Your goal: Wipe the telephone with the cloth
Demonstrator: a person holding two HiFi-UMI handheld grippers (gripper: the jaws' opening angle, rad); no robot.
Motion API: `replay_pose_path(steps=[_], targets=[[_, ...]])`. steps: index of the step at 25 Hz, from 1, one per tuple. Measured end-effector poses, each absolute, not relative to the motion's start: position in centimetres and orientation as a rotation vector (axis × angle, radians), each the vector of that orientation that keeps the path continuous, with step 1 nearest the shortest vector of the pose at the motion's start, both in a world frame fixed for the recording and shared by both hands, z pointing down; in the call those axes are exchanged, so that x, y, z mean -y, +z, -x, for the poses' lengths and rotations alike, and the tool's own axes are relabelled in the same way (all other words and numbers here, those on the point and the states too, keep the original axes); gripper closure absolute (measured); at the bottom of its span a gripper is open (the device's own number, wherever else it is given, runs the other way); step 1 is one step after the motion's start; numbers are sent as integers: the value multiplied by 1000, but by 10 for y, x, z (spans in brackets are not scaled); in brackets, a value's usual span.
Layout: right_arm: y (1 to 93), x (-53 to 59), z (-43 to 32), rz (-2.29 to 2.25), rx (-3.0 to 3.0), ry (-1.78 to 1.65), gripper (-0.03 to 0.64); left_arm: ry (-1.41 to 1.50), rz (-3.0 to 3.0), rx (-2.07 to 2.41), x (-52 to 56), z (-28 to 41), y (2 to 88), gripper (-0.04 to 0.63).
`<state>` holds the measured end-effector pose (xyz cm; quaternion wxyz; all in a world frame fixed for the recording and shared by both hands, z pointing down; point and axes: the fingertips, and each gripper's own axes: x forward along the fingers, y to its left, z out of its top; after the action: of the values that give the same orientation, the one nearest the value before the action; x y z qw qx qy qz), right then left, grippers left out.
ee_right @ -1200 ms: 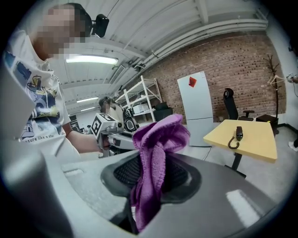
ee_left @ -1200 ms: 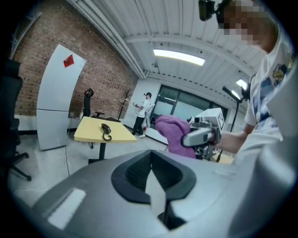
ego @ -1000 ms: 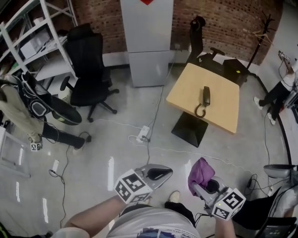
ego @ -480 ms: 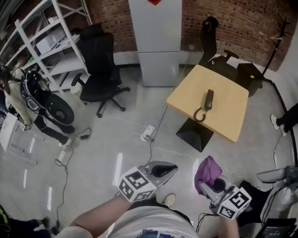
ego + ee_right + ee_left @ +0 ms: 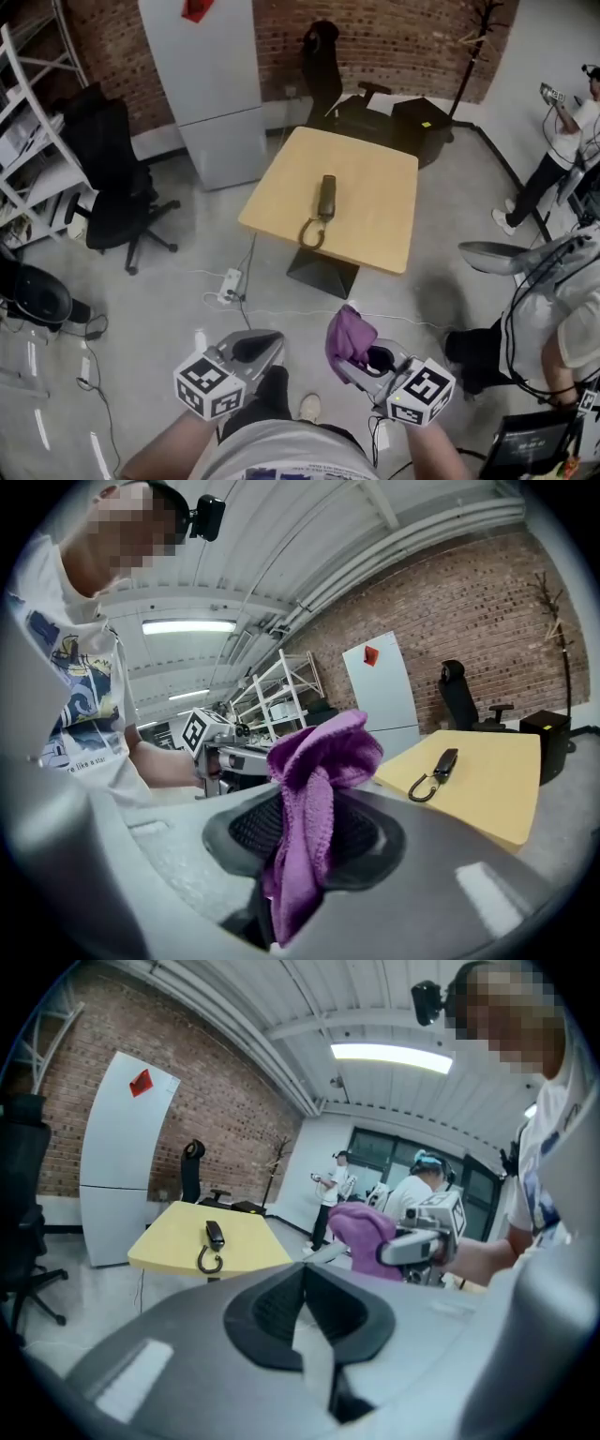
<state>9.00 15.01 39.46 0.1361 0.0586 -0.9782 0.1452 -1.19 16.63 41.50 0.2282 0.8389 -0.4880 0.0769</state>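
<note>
The telephone, a dark handset with its coiled cord looped at the near end, lies alone near the middle of a square pale-wood table, well away from both grippers. The table stands on a black base on the grey floor.

The purple cloth is pinched between the jaws of the right gripper. It bunches above them and hangs down through the gap, as the right gripper view shows. The left gripper has its jaws pressed together with nothing between them. Both grippers are held low in the head view, side by side and apart, pointing toward the table.

A white power strip lies on the floor left of the table base. A black office chair and a tall white cabinet stand by the brick wall. A person stands at the far right.
</note>
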Motion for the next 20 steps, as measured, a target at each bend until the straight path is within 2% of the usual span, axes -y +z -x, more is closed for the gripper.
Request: replay_pose_path(steps=[5, 10, 12, 20], targets=[[392, -108, -98, -311, 2793, 430, 509, 195, -2350, 1279, -112, 13, 416, 591], [381, -72, -69, -411, 2756, 402, 509, 176, -2383, 1244, -66, 44, 409, 590], [377, -57, -61, -439, 2738, 409, 509, 178, -2391, 1224, -52, 51, 409, 561], [370, 4, -23, -511, 2716, 422, 509, 244, -2389, 1208, 3, 84, 425, 526]])
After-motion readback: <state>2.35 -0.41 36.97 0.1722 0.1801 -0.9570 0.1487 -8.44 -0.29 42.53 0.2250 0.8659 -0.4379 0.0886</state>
